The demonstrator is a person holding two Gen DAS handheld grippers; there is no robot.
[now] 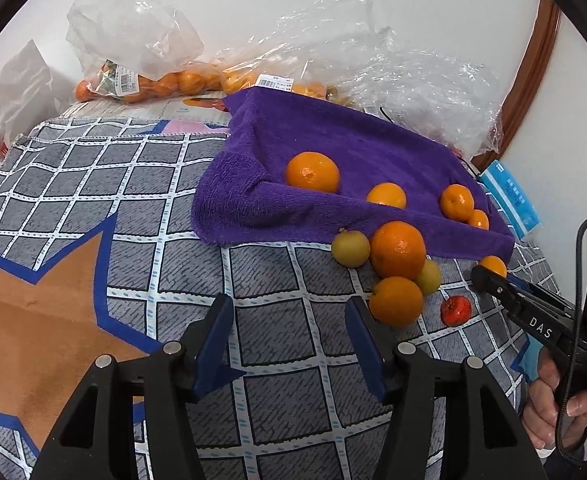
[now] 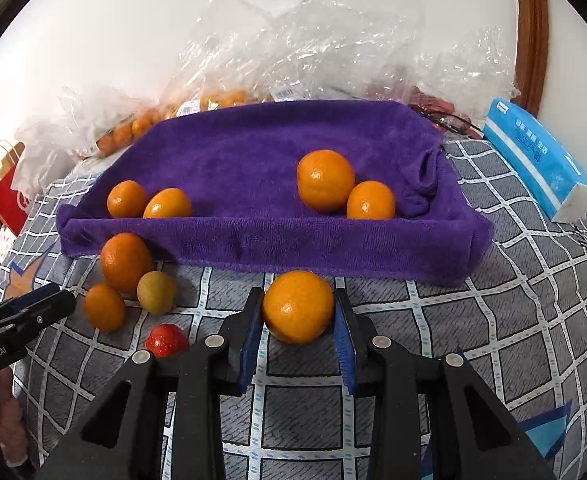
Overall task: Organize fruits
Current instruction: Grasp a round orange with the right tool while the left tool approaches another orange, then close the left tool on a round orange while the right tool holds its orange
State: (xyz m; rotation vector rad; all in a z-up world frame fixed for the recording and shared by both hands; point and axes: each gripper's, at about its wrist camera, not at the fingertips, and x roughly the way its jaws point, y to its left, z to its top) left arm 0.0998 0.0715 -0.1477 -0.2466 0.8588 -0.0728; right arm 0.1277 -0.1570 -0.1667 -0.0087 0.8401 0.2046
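Fruit sorting: purple towel tray (image 2: 253,168) part-filled.
Four oranges lie in it beyond the right claw (image 2: 298,312), which grips an orange (image 2: 297,306); left claw (image 1: 289,336) open, empty.

Your right gripper (image 2: 298,312) clasps an orange (image 2: 297,306) at lower centre, just below the purple towel (image 2: 253,168).

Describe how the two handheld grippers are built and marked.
Left gripper: black angular frame, silver rivet heads, two black fingers with blue pads. Right gripper: the same black frame, rivets and blue pads. From the side, its body bears white "DAS" lettering, with a black cable looping by the handle. The left one's body shows white lettering ending "Robot.AI".
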